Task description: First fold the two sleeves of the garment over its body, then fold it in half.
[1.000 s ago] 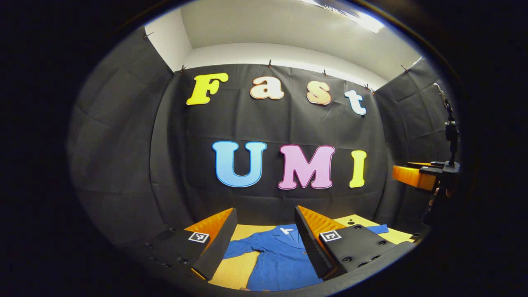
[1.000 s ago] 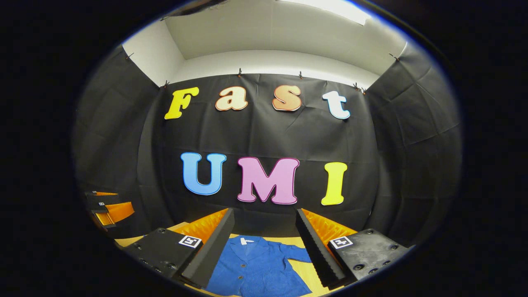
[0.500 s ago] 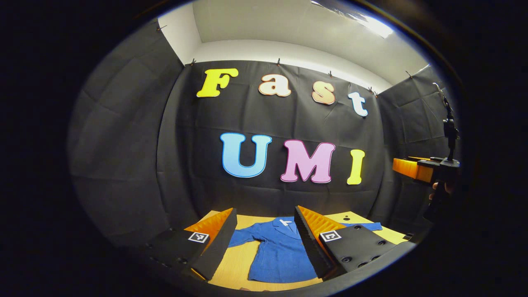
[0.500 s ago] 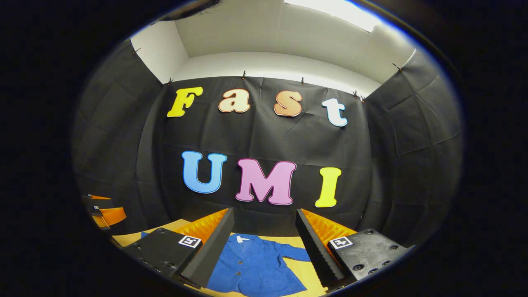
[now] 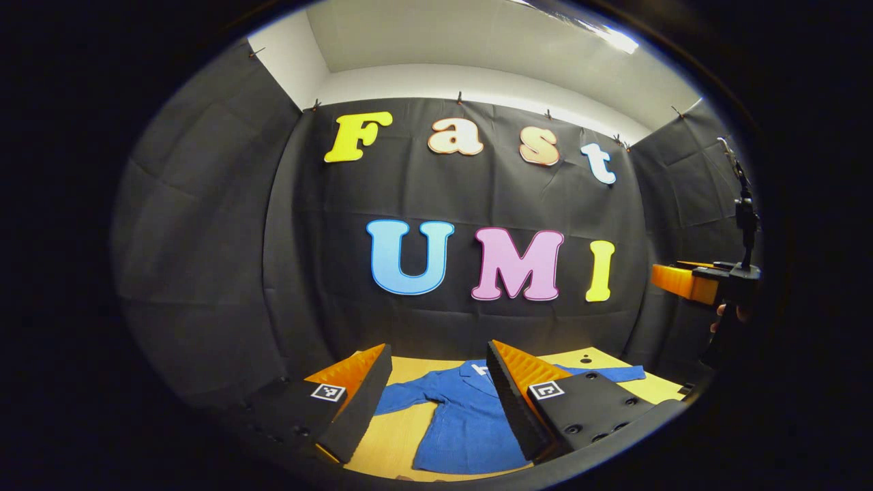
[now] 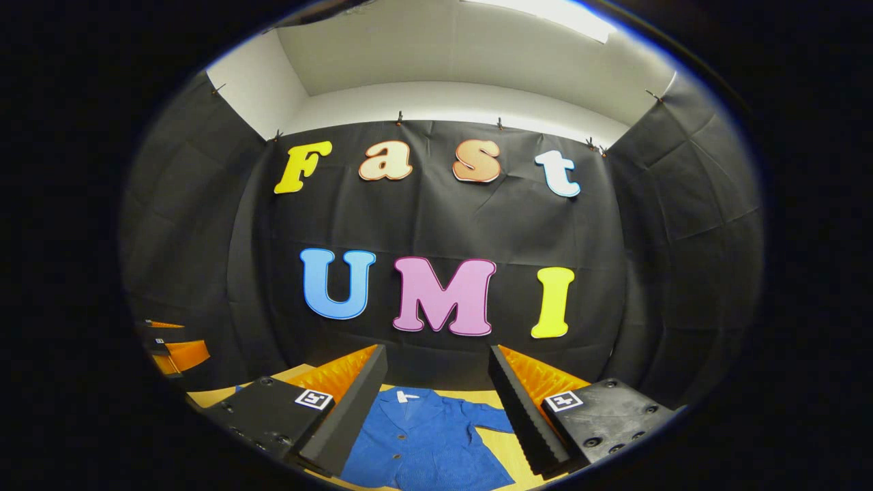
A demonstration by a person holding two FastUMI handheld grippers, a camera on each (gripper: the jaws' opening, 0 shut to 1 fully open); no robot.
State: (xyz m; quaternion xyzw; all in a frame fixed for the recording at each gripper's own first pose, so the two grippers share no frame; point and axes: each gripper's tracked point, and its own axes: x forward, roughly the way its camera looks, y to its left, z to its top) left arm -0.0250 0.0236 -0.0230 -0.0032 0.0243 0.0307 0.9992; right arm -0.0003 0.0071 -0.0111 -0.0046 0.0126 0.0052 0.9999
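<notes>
Cloth-walled (image 5: pixel 204 259) recording booth

Our two handheld grippers

We see our left gripper (image 5: pixel 436 402) and right gripper (image 6: pixel 436 409) with black screwed finger mounts, square black-and-white markers at 7 and 5 o'clock, and ribbed inner faces.

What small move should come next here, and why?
Probably lower the left gripper toward the jacket's left sleeve. The jacket lies flat on the table with both sleeves spread out, nothing folded yet. Both grippers are open and hover above it, the right gripper too, so a sleeve must be gripped first.
</notes>
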